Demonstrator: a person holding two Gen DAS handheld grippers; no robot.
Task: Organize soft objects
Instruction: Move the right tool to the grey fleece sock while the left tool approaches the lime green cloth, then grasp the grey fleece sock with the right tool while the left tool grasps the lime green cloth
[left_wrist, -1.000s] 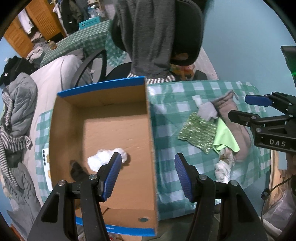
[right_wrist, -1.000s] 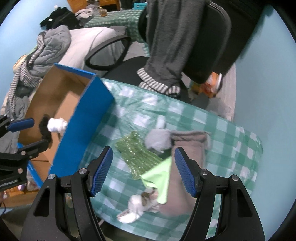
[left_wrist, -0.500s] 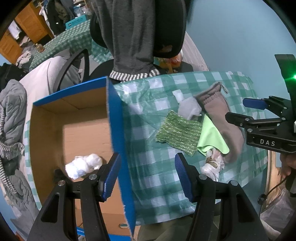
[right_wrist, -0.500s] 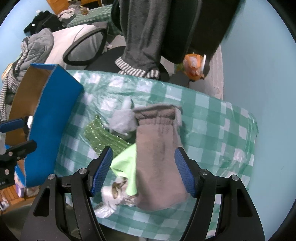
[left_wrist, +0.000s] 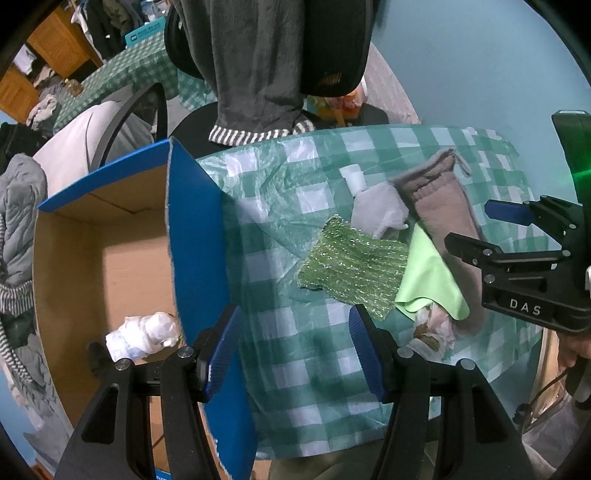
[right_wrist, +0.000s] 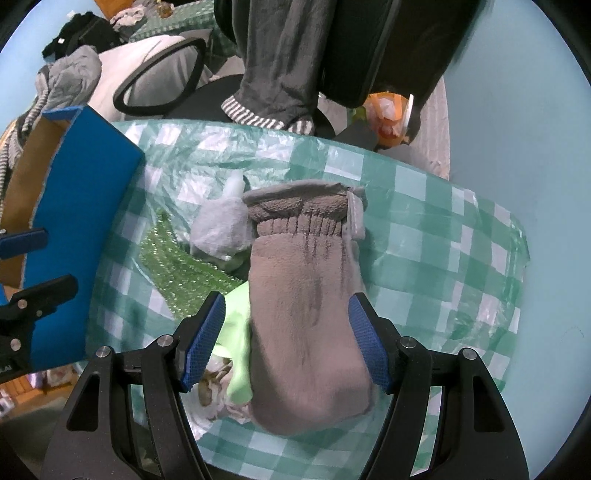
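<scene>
A taupe fleece mitten (right_wrist: 306, 314) lies on the green checked tablecloth (right_wrist: 424, 251), between the open jaws of my right gripper (right_wrist: 286, 336), which hovers over it. Beside it lie a lime cloth (left_wrist: 428, 284), a sparkly green knit (left_wrist: 354, 266), a pale grey glove (left_wrist: 380, 214) and a crumpled patterned cloth (left_wrist: 428, 328). My left gripper (left_wrist: 295, 350) is open and empty, above the blue wall of a cardboard box (left_wrist: 195, 236). The box holds a white bundle (left_wrist: 144, 336).
A black office chair with a dark grey garment draped on it (left_wrist: 258, 62) stands behind the table. A second chair and piled grey clothing (left_wrist: 18, 218) lie to the left. The light blue wall (right_wrist: 517, 110) is at the right.
Both grippers have moved right. My left gripper left the box interior and now straddles its blue wall. My right gripper came down over the taupe mitten.
</scene>
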